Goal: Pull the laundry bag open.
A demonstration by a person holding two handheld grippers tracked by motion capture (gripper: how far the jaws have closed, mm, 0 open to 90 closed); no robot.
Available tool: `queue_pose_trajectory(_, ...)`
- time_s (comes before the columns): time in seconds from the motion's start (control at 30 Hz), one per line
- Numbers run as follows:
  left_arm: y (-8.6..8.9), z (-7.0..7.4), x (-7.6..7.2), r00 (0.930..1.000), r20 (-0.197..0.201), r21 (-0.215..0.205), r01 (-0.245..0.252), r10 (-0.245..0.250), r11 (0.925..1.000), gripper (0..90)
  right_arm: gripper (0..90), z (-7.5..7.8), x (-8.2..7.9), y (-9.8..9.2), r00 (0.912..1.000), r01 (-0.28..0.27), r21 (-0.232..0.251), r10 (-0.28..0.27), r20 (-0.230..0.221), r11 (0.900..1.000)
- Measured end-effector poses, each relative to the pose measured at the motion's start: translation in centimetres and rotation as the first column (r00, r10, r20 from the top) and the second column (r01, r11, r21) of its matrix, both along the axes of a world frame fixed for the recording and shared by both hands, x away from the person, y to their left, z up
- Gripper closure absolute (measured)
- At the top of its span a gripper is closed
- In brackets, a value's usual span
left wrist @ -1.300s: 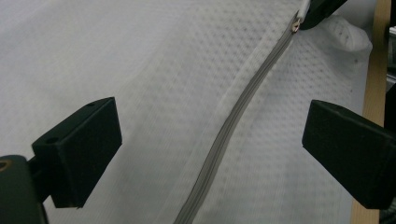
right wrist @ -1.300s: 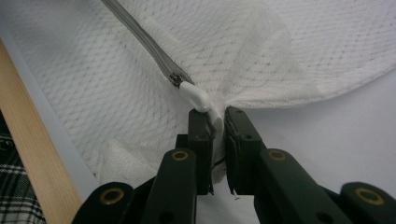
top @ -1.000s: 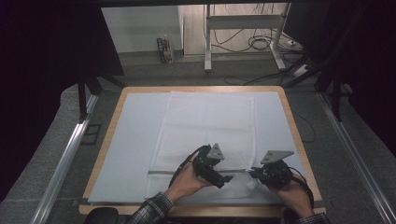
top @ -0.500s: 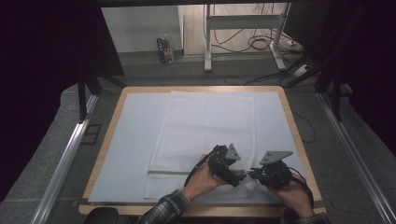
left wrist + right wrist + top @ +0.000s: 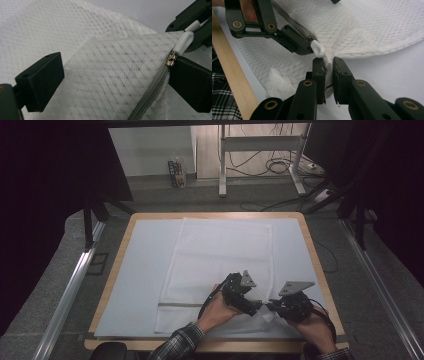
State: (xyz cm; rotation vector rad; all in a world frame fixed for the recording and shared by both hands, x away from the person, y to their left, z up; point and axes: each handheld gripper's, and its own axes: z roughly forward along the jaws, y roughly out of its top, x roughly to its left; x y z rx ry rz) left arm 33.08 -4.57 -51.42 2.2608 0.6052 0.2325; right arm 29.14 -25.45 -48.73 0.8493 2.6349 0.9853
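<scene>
While I look down from the high view, I see the bench, a wood-rimmed board under a pale sheet, standing on grey carpet in a dim room, with a metal stand and loose cables beyond its far edge. A white mesh laundry bag lies flat on the sheet, its long axis running from the far edge toward the near edge, and its zipper runs crosswise close to the near edge, parallel to it. Both hands work at the bag's near right corner, beside the bench's near right corner.

My right tool has its jaws pressed together on a fold of mesh at that corner, which is lifted and bunched; the right gripper view shows this pinch up close, with the wooden rim at the picture's left. My left tool meets the right one there. The left gripper view shows what the overhead cannot: the jaws are spread, mesh and the grey zipper teeth lie between them, and the metal slider with its white pull tab sits just beside one pad.
</scene>
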Motion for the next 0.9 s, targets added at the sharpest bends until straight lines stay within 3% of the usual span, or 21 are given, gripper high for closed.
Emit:
queue_pose_trajectory(0.07, -0.07, -0.07, -0.08, 1.0, -0.008, -0.018, -0.005, 0.005, 0.9998, 3.8, 80.1, 0.02, -0.01, 0.0, 1.0, 0.001, -0.001, -0.001, 0.002, 1.0)
queue_pose_trajectory(0.13, 0.0, -0.07, -0.01, 0.9999, -0.006, -0.002, 0.009, -0.009, 1.0, 3.9, 80.0, -0.01, 0.01, 0.0, 1.0, 0.0, -0.005, 0.0, 0.004, 1.0)
queue_pose_trajectory(0.4, -0.4, -0.15, 0.03, 1.0, -0.007, -0.018, 0.004, -0.004, 0.9998, 4.0, 79.9, -0.07, 0.05, -0.03, 1.0, 0.002, -0.013, -0.002, 0.005, 1.0)
queue_pose_trajectory(0.47, -0.4, -0.17, 0.04, 0.9999, -0.01, -0.025, 0.007, -0.008, 0.9997, 3.9, 79.9, -0.12, 0.07, -0.03, 1.0, 0.002, -0.014, -0.002, 0.001, 1.0)
queue_pose_trajectory(0.5, -0.51, -0.29, 0.03, 0.9999, -0.014, -0.049, 0.0, -0.001, 0.9988, 3.9, 79.8, -0.13, 0.06, -0.02, 1.0, 0.004, -0.015, -0.004, -0.001, 1.0)
queue_pose_trajectory(0.67, -0.56, -0.23, 0.19, 0.9999, -0.01, -0.033, 0.004, -0.005, 0.9994, 3.9, 79.8, -0.15, 0.07, -0.03, 1.0, 0.007, -0.023, -0.007, 0.001, 1.0)
queue_pose_trajectory(0.8, -0.31, 0.06, 0.05, 0.9998, -0.002, -0.056, -0.021, 0.021, 0.9982, 3.9, 79.8, -0.13, 0.11, -0.11, 0.9999, 0.012, -0.023, -0.012, 0.002, 1.0)
queue_pose_trajectory(0.9, 0.12, 0.24, 0.01, 0.9996, -0.004, -0.039, -0.028, 0.028, 0.9988, 3.8, 79.8, -0.08, 0.11, -0.15, 0.9998, 0.018, -0.018, -0.018, 0.002, 1.0)
